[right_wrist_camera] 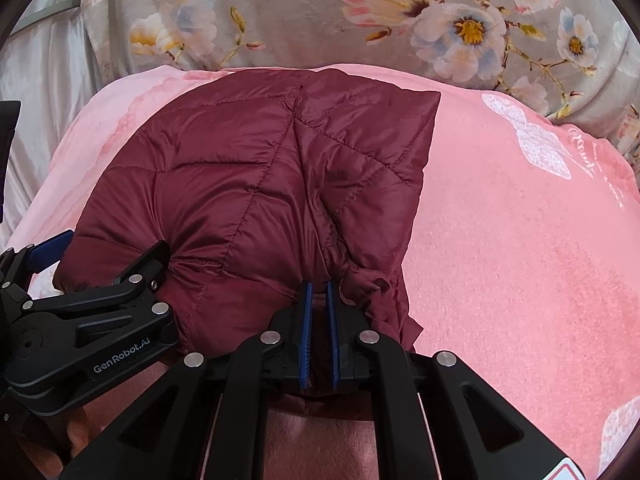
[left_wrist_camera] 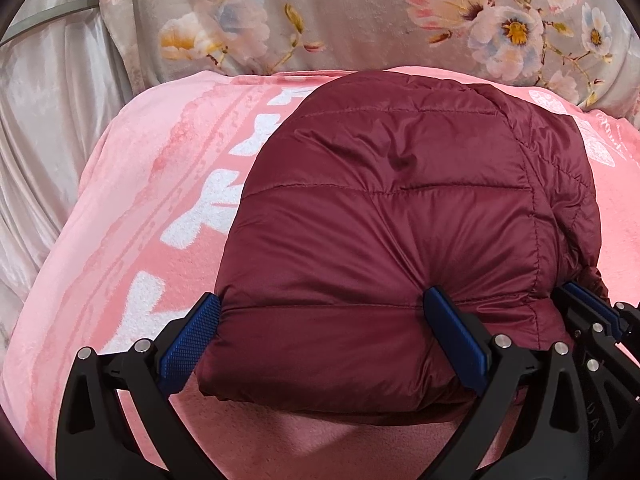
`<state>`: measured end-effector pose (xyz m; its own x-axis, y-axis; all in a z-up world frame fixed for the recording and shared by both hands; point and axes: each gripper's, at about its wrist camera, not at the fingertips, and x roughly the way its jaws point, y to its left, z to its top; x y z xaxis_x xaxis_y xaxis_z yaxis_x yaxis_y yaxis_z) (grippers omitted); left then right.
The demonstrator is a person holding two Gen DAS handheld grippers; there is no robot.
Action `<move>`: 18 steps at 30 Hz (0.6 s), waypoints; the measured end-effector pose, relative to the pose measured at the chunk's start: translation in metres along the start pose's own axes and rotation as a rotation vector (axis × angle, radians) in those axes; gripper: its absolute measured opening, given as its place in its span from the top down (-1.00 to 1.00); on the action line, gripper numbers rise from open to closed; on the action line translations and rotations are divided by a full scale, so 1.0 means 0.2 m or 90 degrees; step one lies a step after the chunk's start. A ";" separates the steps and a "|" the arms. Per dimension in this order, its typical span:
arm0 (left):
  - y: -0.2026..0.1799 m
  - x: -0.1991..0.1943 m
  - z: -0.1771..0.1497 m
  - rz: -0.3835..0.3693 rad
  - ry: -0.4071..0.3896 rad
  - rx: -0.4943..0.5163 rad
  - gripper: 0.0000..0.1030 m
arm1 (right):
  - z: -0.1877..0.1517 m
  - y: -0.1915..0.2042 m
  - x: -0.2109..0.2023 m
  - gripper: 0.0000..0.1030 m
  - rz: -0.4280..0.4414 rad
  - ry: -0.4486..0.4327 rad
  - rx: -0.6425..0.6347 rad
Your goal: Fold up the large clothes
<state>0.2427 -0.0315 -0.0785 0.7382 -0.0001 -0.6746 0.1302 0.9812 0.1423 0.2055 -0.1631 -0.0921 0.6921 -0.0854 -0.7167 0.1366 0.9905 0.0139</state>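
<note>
Jacket [left_wrist_camera: 400, 216]: left hand-held gripper [left_wrist_camera: 326, 334] wide, straddling hem; right hand-held gripper [right_wrist_camera: 319, 312] pinching it.

**Jacket on the blanket, grippers at its near edge**

The folded jacket [left_wrist_camera: 384, 220] lies on a blanket [left_wrist_camera: 132, 216] spread over the bed. Behind the blanket lies a flowered cover [left_wrist_camera: 340, 16], and to the left hangs a curtain [left_wrist_camera: 48, 112]. The left gripper [left_wrist_camera: 320, 336] straddles the jacket's near left corner (one finger on each side). Just to its right, the right gripper [right_wrist_camera: 318, 332] meets the near edge beside a bunched fold.
</note>
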 end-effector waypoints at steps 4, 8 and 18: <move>0.01 -0.01 0.00 -0.005 -0.005 -0.005 -0.91 | 0.00 -0.02 0.00 0.88 0.015 0.011 0.007; 0.03 -0.03 0.00 -0.015 -0.014 -0.016 -0.91 | -0.01 -0.04 -0.06 0.86 0.027 -0.006 0.030; 0.06 -0.28 -0.20 -0.030 -0.006 -0.024 -0.91 | -0.25 -0.06 -0.35 -0.19 -0.008 -0.037 0.049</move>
<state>0.1757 -0.0125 -0.0678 0.7380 -0.0482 -0.6730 0.1404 0.9866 0.0832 0.1199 -0.1643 -0.0757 0.7298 -0.1058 -0.6754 0.1981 0.9783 0.0608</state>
